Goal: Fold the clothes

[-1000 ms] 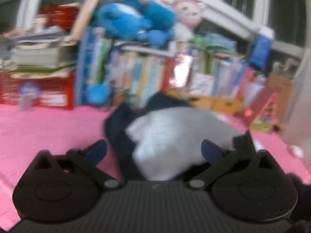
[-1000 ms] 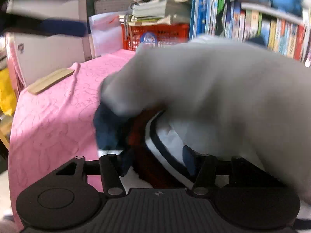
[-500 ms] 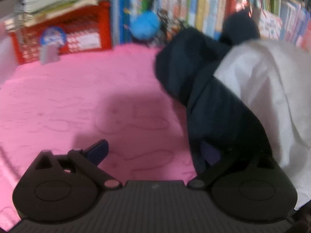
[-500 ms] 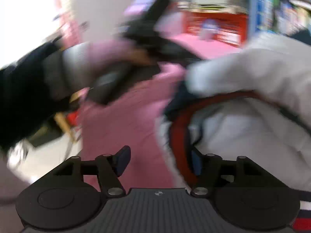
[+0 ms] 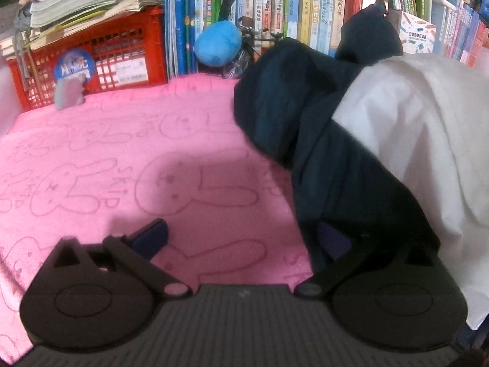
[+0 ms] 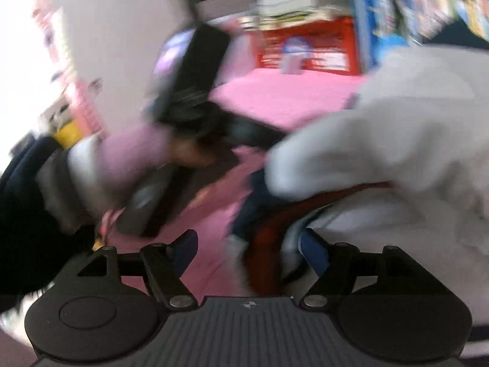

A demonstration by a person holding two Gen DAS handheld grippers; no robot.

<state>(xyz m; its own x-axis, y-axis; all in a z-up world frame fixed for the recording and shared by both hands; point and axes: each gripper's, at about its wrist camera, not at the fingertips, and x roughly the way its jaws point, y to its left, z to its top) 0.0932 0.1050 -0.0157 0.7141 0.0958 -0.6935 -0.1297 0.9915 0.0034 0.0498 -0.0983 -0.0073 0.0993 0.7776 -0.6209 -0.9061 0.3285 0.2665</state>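
On the pink cloth (image 5: 128, 159), both grippers' fingers gape wide beside the garment (image 5: 351, 159).

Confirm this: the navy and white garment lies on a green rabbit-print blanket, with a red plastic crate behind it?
Not quite. The rabbit-print blanket is pink, not green, as the left wrist view shows. The navy and white garment does lie on it, with the red plastic crate behind.

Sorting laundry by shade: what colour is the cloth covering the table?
Pink, with outlined rabbit drawings; clearest in the left wrist view.

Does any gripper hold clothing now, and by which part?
Neither. Left gripper open against dark garment; right gripper just opening, red collar loose between jaws.
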